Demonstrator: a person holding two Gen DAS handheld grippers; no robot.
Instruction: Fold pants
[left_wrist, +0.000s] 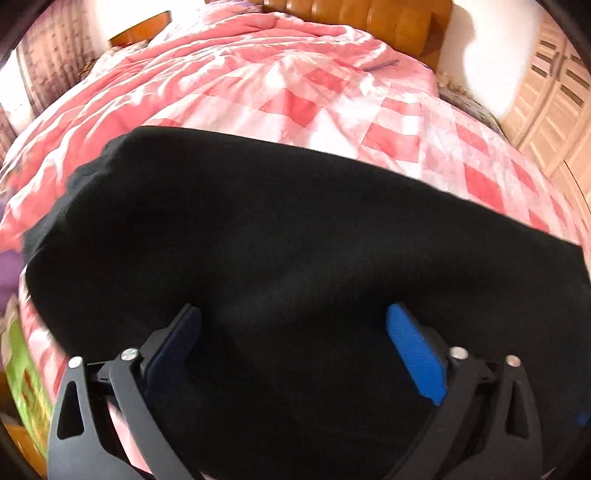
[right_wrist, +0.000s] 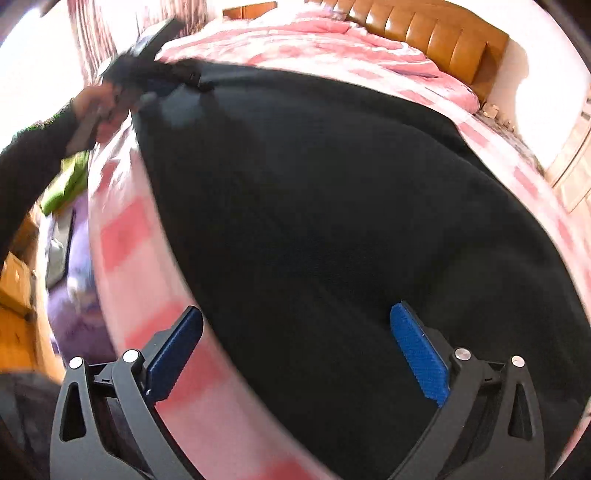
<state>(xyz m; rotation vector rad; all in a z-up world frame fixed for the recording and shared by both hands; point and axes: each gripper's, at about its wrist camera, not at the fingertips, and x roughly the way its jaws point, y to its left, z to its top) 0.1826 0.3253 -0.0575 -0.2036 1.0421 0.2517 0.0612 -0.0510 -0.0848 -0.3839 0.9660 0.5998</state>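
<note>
The pants, one black pair, lie on my one pink checked bed. My left gripper and right gripper both stand wide apart, holding nothing. Folds are hard to see.

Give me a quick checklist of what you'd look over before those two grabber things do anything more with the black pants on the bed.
1. Left gripper open: ok, jaws stand wide apart above the cloth, pads pinching nothing.
2. Right gripper open: ok, jaws wide; one pad over the pants, the other over the quilt.
3. Black pants lying flat on the pink checked quilt: ok, spread smooth, no big wrinkles visible.
4. Pants already folded: cannot tell, the black fabric hides layers and seams.
5. Nothing lying on the pants: ok, surface is bare in both views.
6. Edges lined up: cannot tell, the near edge is out of frame and the picture is motion-blurred.
</note>
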